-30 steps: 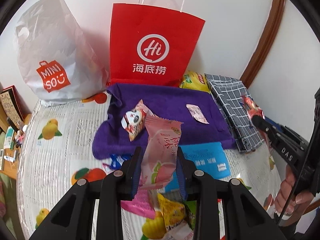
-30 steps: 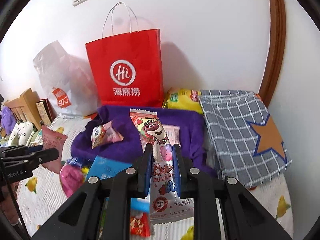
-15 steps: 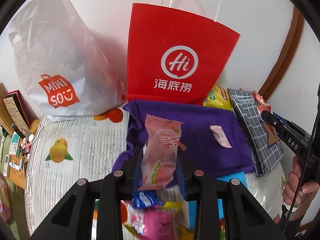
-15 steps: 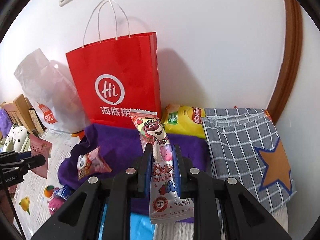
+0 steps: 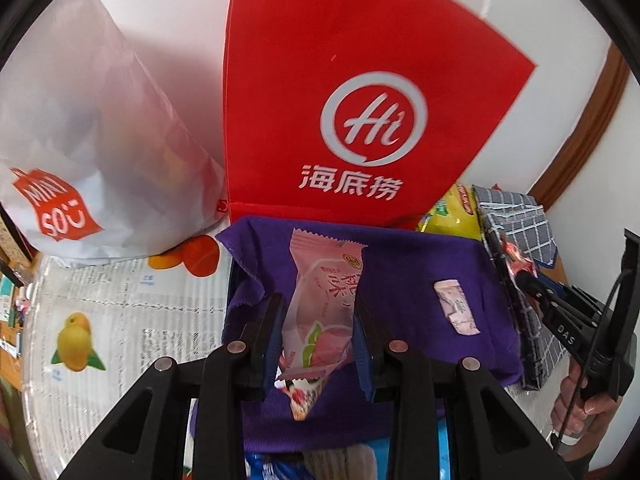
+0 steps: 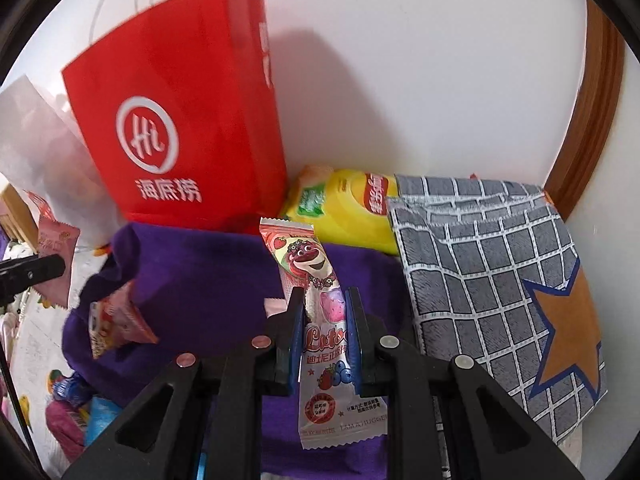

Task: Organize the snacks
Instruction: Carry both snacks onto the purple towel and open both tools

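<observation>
My left gripper (image 5: 316,304) is shut on a pink peach snack packet (image 5: 326,300), held upright over the purple cloth (image 5: 404,280). My right gripper (image 6: 323,300) is shut on a long strawberry-bear candy packet (image 6: 316,312), also above the purple cloth (image 6: 200,276). A small pink sachet (image 5: 456,306) lies on the cloth. A panda-print snack (image 6: 116,326) rests on the cloth's left side. The right gripper (image 5: 524,278) shows at the right edge of the left wrist view, and the left gripper (image 6: 60,266) at the left edge of the right wrist view.
A red paper bag (image 5: 360,100) and a white plastic bag (image 5: 88,140) stand against the wall. A yellow chip bag (image 6: 348,204) and a grey checked bag with an orange star (image 6: 500,280) lie to the right. Loose snacks (image 6: 72,412) sit on the fruit-print tablecloth (image 5: 112,308).
Both grippers have moved forward toward the bags and wall, each keeping its packet. The red bag and purple cloth now loom larger and nearer.
</observation>
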A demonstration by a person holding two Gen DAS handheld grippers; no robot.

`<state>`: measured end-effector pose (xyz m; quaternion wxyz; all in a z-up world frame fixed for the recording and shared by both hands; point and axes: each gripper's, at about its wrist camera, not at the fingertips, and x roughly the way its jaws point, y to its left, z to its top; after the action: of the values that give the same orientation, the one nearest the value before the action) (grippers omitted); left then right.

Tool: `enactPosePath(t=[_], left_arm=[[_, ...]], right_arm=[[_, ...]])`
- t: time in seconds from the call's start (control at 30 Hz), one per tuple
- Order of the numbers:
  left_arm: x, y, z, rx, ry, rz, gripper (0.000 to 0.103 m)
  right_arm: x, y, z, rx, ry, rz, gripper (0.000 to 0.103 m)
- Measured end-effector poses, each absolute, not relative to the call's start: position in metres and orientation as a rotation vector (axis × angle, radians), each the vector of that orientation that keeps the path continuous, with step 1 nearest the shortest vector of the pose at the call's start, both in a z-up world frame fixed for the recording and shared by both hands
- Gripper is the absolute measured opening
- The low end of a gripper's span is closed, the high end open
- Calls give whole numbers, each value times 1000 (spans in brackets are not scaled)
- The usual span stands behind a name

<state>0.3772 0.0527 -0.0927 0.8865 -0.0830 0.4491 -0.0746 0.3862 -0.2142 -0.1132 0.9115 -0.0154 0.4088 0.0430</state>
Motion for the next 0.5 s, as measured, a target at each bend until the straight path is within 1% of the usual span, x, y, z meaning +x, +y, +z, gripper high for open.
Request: enactPosePath(t=[0.23, 0.5], left_arm=[[393, 58, -118, -177, 992, -145, 30], [398, 57, -129, -183, 1018, -154, 29]], right_arm=[[399, -221, -136, -49, 900, 72, 20], [409, -216, -161, -70, 967, 79, 20]])
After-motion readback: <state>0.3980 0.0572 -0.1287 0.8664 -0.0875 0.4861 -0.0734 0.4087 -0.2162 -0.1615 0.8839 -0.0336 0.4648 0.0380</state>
